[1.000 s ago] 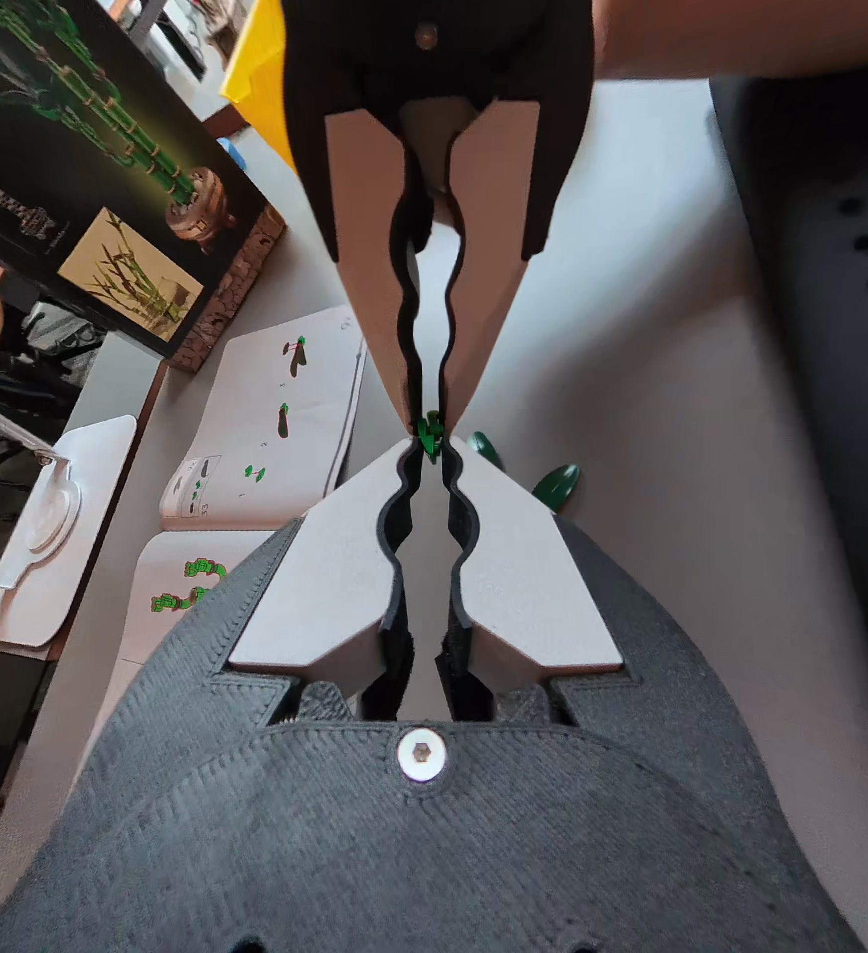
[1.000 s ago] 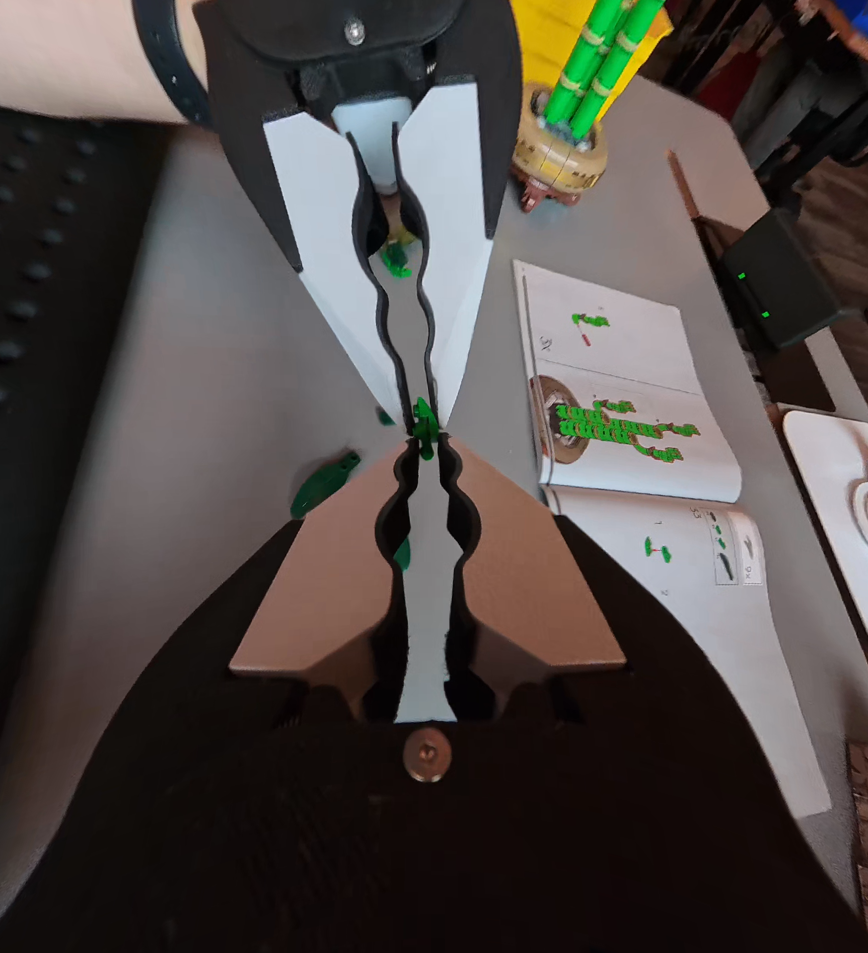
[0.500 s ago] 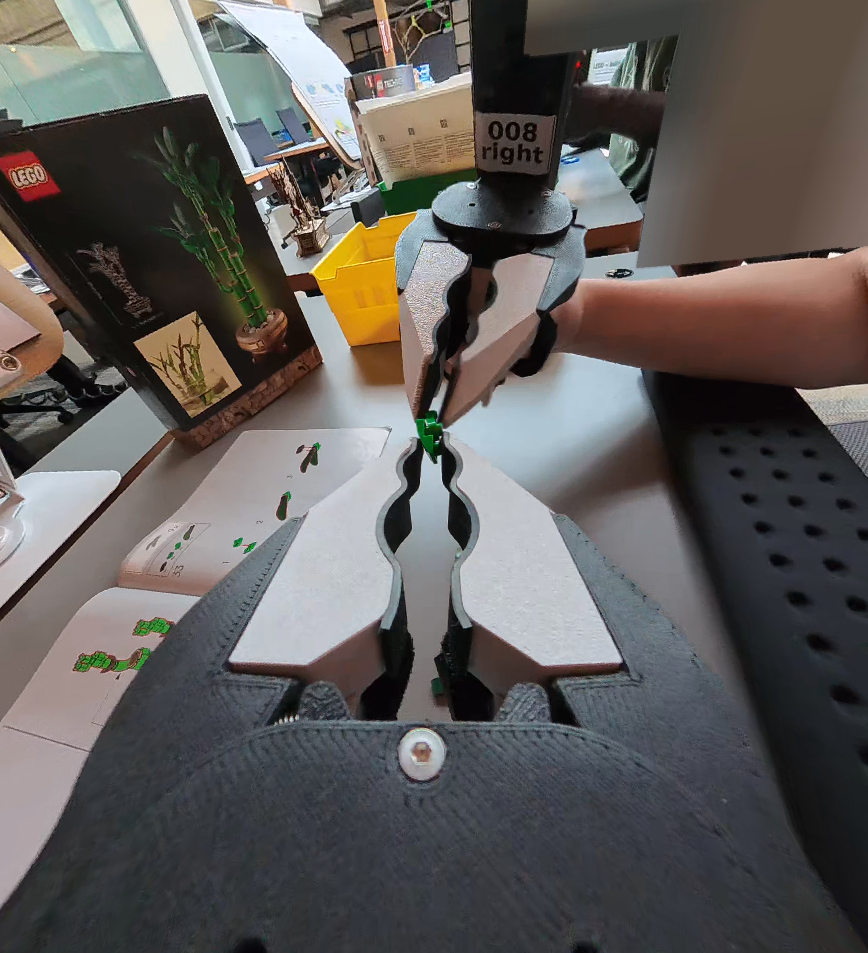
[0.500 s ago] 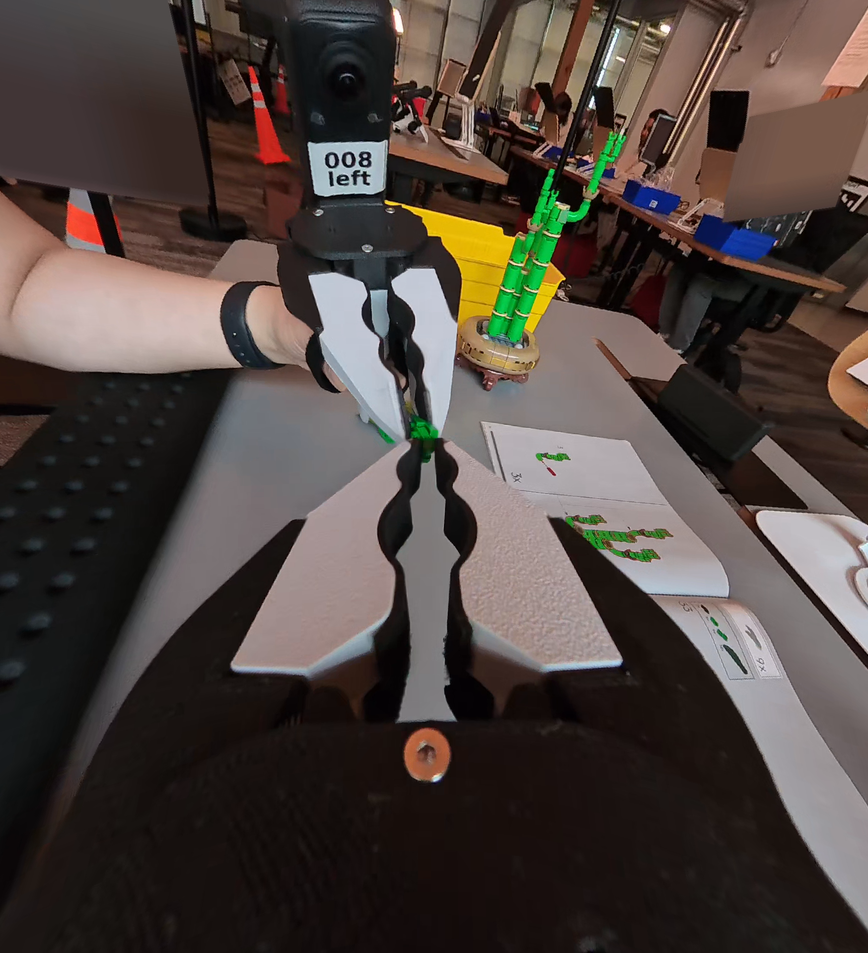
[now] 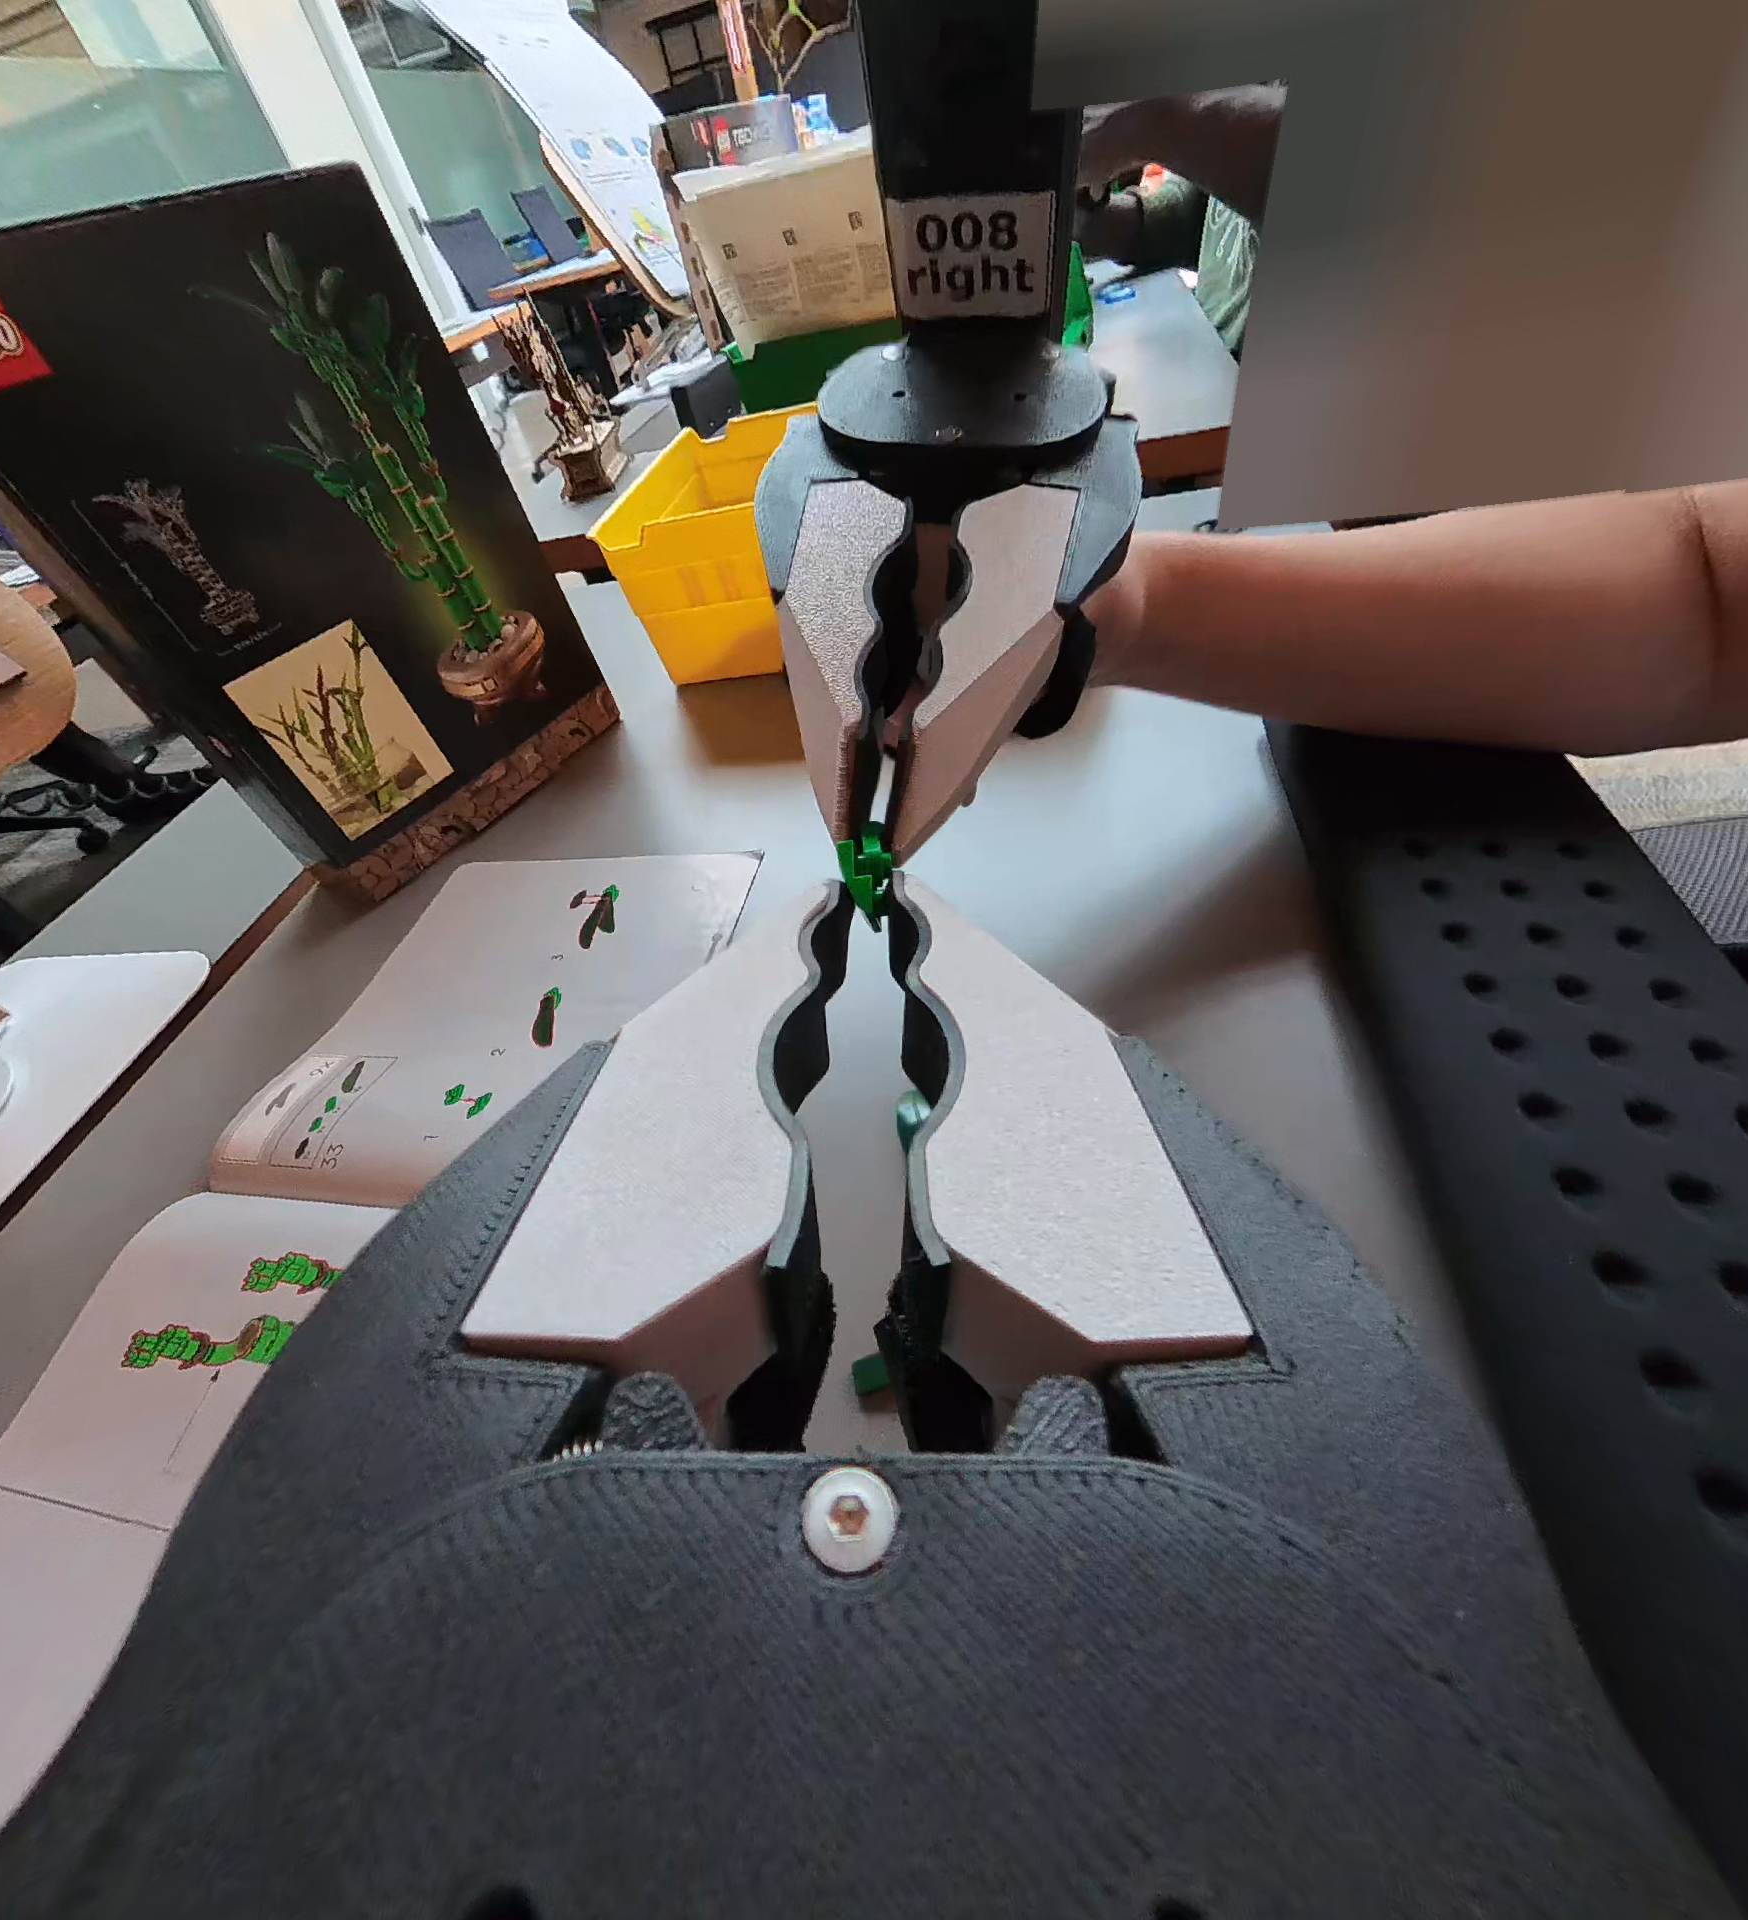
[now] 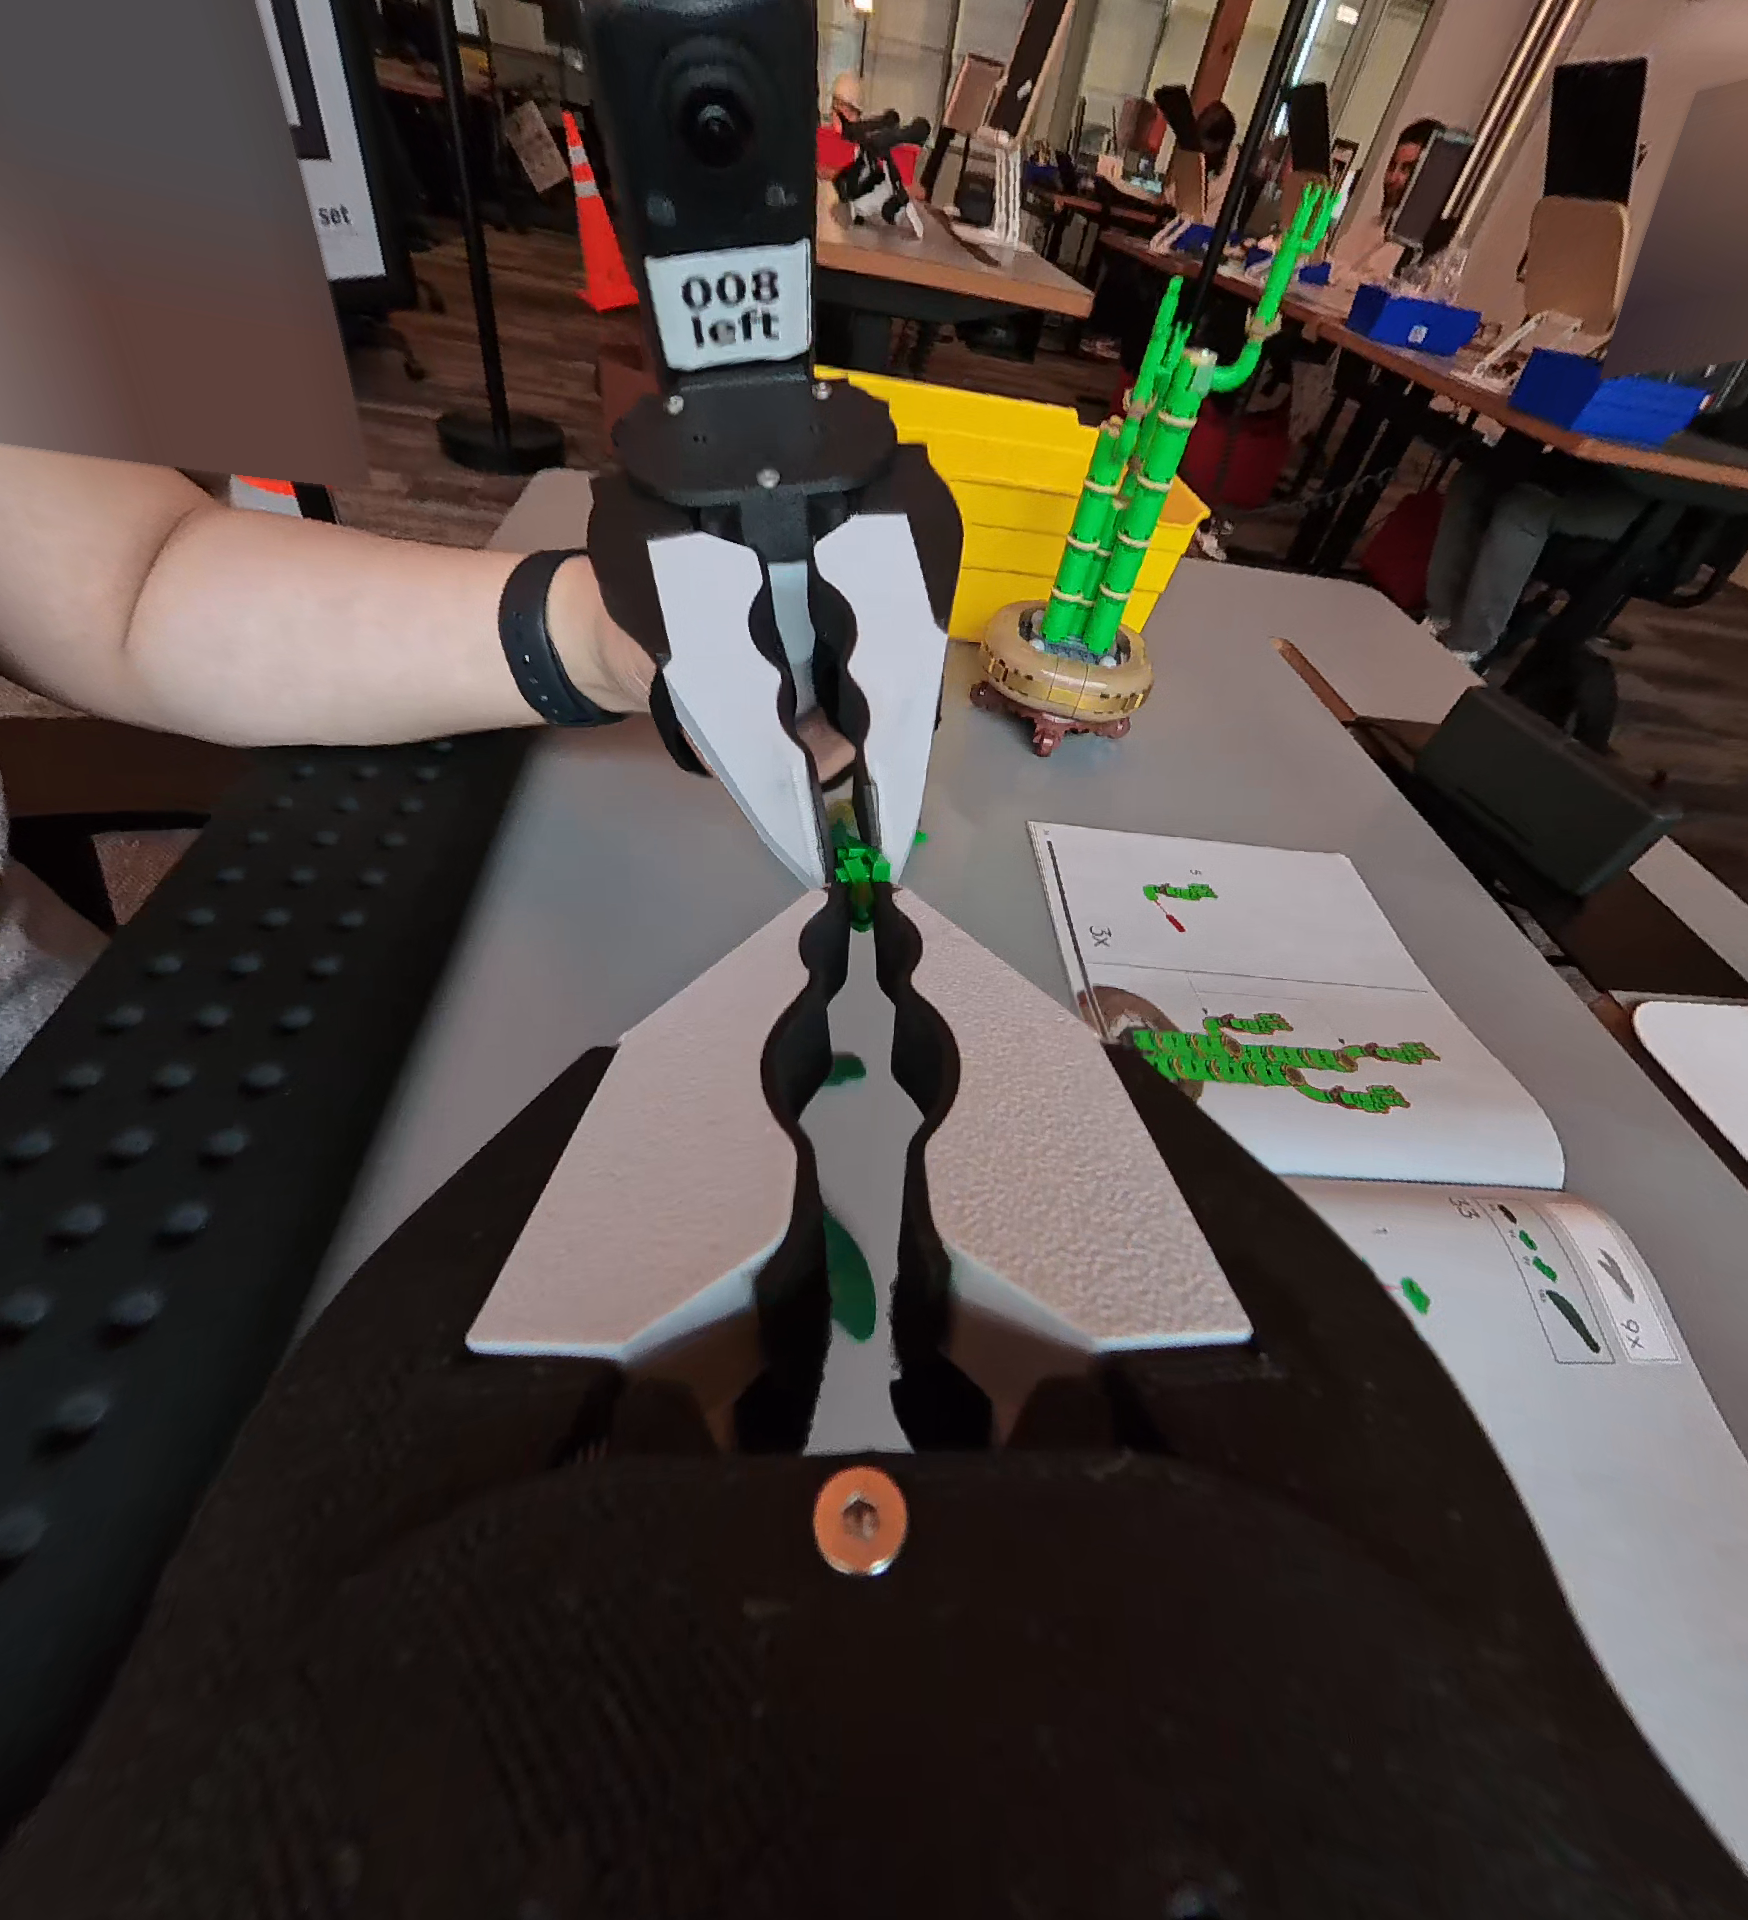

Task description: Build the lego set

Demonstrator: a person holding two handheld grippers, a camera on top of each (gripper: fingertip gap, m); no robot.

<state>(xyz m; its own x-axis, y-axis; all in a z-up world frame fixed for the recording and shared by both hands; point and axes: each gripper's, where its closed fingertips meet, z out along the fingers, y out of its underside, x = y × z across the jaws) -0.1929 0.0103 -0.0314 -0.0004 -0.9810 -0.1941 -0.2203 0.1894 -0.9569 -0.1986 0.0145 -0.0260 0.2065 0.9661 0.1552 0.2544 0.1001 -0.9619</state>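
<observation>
Left gripper (image 5: pixel 862 906) pinches the green lego piece (image 5: pixel 865 871) at 12 o'clock above the grey table (image 5: pixel 1109 935). Right gripper (image 6: pixel 857 902) clamps the same piece. Since one second ago both tilted upward; joining appears underway.

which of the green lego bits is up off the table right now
The small bright green piece pinched between the tips of the left gripper and right gripper. The darker green leaf pieces lie flat on the table.
</observation>
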